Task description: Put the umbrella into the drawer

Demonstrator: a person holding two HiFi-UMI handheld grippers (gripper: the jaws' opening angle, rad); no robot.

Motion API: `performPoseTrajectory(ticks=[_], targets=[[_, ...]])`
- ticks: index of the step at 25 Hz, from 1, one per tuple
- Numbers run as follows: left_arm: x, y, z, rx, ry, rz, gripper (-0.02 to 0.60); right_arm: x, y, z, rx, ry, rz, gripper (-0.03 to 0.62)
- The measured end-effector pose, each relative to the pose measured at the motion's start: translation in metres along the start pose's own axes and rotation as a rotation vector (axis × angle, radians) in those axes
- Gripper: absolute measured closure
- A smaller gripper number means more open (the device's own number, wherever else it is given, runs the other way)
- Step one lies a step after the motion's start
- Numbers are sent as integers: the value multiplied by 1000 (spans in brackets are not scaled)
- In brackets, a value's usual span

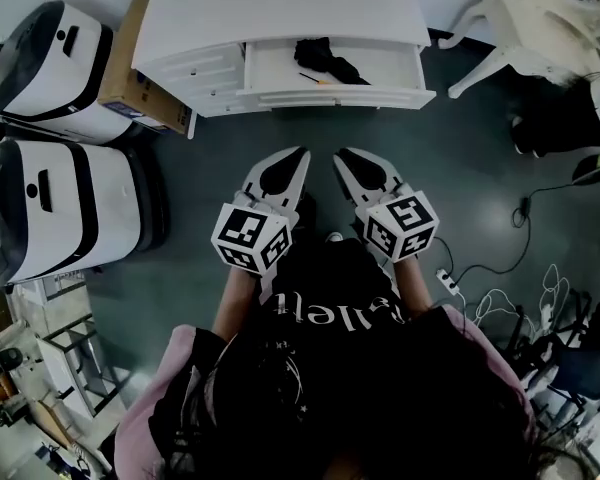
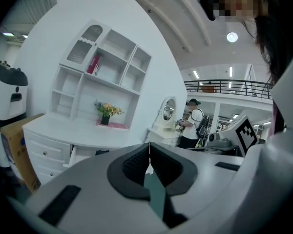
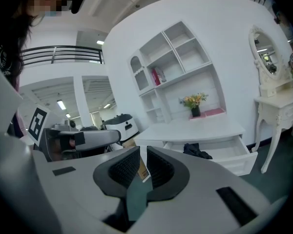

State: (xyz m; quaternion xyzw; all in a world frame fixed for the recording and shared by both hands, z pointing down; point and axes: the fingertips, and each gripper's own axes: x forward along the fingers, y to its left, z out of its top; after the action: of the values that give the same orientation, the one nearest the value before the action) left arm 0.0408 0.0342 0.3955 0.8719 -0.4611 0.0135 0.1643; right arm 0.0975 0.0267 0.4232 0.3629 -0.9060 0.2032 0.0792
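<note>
The black folded umbrella (image 1: 325, 60) lies inside the open drawer (image 1: 340, 95) of the white desk (image 1: 280, 8) at the top of the head view. It also shows as a dark bundle in the drawer in the right gripper view, umbrella (image 3: 198, 151), and faintly in the left gripper view, umbrella (image 2: 101, 152). Both grippers hover side by side over the dark floor, well short of the desk. My left gripper (image 1: 300, 154) is shut and empty, its tips touching. My right gripper (image 1: 341, 155) is shut to a thin slit with nothing between its pads.
Two white-and-black machines (image 1: 65, 63) (image 1: 50, 208) stand at the left, with a cardboard box (image 1: 140, 78) against the desk's side. A white chair (image 1: 510, 28) is at the far right. Cables and a power strip (image 1: 450, 280) lie on the floor at the right.
</note>
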Motion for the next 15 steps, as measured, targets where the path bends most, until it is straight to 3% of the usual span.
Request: performPoseTrajectory(ticks=[15], targets=[[-26, -53, -18, 28, 10, 5, 565, -44, 18, -16, -54, 4, 33, 539]])
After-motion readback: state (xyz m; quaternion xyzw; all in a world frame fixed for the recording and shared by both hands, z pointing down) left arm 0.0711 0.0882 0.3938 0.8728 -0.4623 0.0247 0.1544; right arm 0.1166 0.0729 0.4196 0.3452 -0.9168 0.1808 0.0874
